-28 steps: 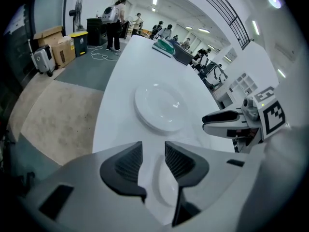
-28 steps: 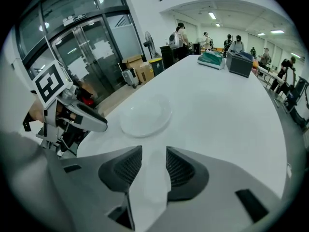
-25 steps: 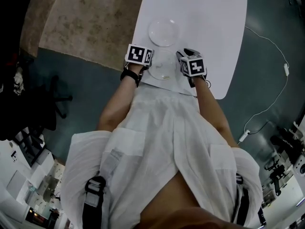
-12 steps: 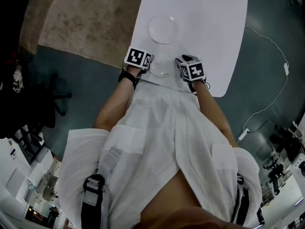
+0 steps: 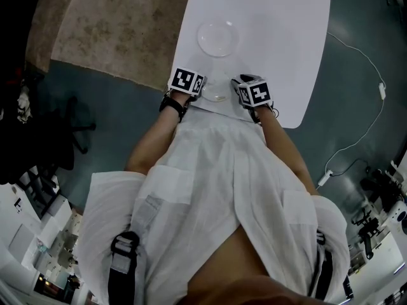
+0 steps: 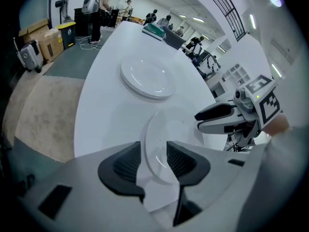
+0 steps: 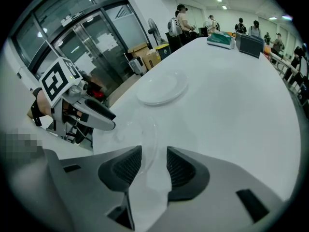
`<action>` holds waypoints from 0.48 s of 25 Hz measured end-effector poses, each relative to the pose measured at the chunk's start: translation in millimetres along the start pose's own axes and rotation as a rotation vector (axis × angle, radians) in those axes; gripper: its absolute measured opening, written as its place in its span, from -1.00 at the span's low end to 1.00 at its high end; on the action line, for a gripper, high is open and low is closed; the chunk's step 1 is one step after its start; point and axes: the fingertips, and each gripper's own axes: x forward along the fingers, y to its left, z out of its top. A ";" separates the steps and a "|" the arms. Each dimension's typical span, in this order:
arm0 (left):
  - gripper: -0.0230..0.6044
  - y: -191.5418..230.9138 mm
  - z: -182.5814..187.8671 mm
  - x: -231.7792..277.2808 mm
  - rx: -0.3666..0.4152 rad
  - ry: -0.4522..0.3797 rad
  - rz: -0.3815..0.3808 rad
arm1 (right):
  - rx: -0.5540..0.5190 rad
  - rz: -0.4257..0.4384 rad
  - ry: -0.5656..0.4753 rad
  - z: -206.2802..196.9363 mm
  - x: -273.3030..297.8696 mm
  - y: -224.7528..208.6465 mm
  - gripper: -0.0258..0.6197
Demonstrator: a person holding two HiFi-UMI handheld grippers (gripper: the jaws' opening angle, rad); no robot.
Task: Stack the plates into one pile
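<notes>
So in the last second both our grippers slid a bit back toward the near edge of the table [image 5: 273, 37]. The left gripper [image 6: 153, 154] and right gripper [image 7: 154, 164] each sit lower in the head view than before, while the far plate [image 5: 217, 38] hasn't budged. The near plate [image 5: 217, 89] is right at that near edge, between the two marker cubes in the head view, and it looks see-through next to the whiter far one. In the left gripper view its rim runs up through the gap between the ribbed pads [image 6: 126, 162]. Those jaws are spread, with no pinch on the plate that we can see. Same deal in the right gripper view: the plate's curved edge is in the gap, closer to the pad at that view's left, jaws wide and let go. We can't tell from any view if the plate lies dead flat or is tipped a little. The far plate lies flat farther up the table, apart from the near one, so no pile yet. Around that there's a tan rug [image 5: 108, 24] left of the table, dark floor [image 5: 356, 18] and a white cable [image 5: 365, 62] snaking on the right. Our white coat [image 5: 216, 183] fills the lower frame, with a dark wristband [image 5: 173, 102] on the left wrist. Way down the room are people [image 6: 99, 6], cardboard boxes [image 6: 46, 45] and glass doors [image 7: 82, 37].
</notes>
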 end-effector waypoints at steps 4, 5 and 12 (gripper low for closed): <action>-0.37 -0.5 -4.5 -2.0 -0.015 0.001 -0.003 | 0.003 0.009 0.010 -1.3 1.0 3.2 -0.36; -0.37 0.0 -5.6 -3.1 -0.021 0.002 -0.003 | 0.006 0.012 0.013 -1.0 1.0 4.0 -0.36; -0.38 -1.0 -13.5 -3.8 -0.069 -0.010 0.016 | 0.027 0.043 0.034 -0.5 6.0 12.4 -0.37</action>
